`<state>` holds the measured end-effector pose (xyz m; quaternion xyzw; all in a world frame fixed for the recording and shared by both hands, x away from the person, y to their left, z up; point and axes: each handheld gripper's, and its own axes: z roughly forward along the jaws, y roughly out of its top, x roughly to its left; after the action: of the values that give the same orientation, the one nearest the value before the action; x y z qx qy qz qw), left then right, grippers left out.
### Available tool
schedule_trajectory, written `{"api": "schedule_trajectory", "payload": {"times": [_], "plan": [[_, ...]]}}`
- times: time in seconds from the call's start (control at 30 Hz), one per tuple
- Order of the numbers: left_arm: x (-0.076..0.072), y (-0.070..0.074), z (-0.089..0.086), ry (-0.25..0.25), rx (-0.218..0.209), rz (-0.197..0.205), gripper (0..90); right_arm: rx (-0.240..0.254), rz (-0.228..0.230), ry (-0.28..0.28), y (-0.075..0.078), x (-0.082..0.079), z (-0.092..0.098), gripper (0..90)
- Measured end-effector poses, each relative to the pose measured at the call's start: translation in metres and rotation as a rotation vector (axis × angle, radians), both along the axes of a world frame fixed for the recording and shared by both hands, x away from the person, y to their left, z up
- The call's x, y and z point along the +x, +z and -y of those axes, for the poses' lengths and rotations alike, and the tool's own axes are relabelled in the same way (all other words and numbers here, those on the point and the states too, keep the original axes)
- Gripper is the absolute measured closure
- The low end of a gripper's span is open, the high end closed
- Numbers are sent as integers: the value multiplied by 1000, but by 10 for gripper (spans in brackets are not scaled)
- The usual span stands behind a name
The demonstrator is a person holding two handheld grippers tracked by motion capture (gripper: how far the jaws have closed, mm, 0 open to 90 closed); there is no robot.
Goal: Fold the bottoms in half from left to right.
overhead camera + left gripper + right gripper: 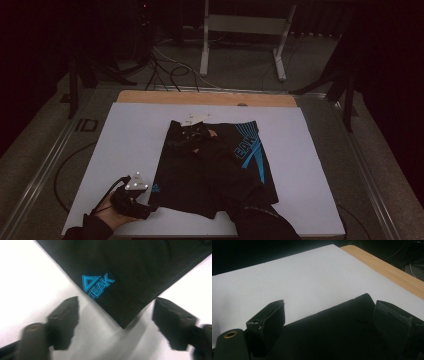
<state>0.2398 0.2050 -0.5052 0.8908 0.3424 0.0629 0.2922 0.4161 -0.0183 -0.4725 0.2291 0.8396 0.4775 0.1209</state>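
Black shorts (175, 177) with blue stripes and lettering lie flat on the white board (125, 140). My left gripper (149, 210) sits at their near left corner. In the left gripper view that corner (122, 317), with a blue PEAK logo (96, 285), points between the jaws of the left gripper (115, 301), which stand open and apart from the cloth. My right gripper (186, 134) reaches to the shorts' far left corner on a dark-sleeved arm (235, 185). In the right gripper view the right gripper (330, 306) is open, with the black cloth edge (352, 307) lying between its jaws.
The white board lies on a wooden table whose far edge (200, 97) shows behind it. Bare white surface (299, 277) stretches left of the shorts. Cables (170, 70) and a white frame (240, 30) stand on the floor beyond.
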Motion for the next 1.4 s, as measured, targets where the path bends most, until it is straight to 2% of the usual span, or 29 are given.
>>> {"api": "schedule_trajectory", "payload": {"times": [0.17,0.27,0.37,0.5,0.73,0.8,0.9,1.07,1.27,1.4], "plan": [[-1,0,1,3,15,10,411,-6,0,-1,-1,1,-1,110],[-3,1,3,3,45,31,498,-5,-2,-1,-2,2,-1,110],[-3,1,6,3,54,37,550,-5,-9,-4,-3,2,-2,110],[-4,2,9,-4,51,32,684,-1,-4,5,-4,3,-3,110],[-3,3,12,-5,33,14,829,-1,-7,5,-3,3,-7,110],[-2,5,12,-4,32,14,844,-2,-7,5,-3,4,-8,110],[-2,8,12,5,1,16,851,3,-13,4,-4,5,-10,110],[-2,14,11,11,-22,25,859,-3,-20,-3,-6,7,-13,110],[-2,17,11,14,-35,30,860,-5,-22,-28,-9,13,-20,112],[-2,17,11,18,-35,34,860,-30,0,-39,-12,17,-29,127]]}}
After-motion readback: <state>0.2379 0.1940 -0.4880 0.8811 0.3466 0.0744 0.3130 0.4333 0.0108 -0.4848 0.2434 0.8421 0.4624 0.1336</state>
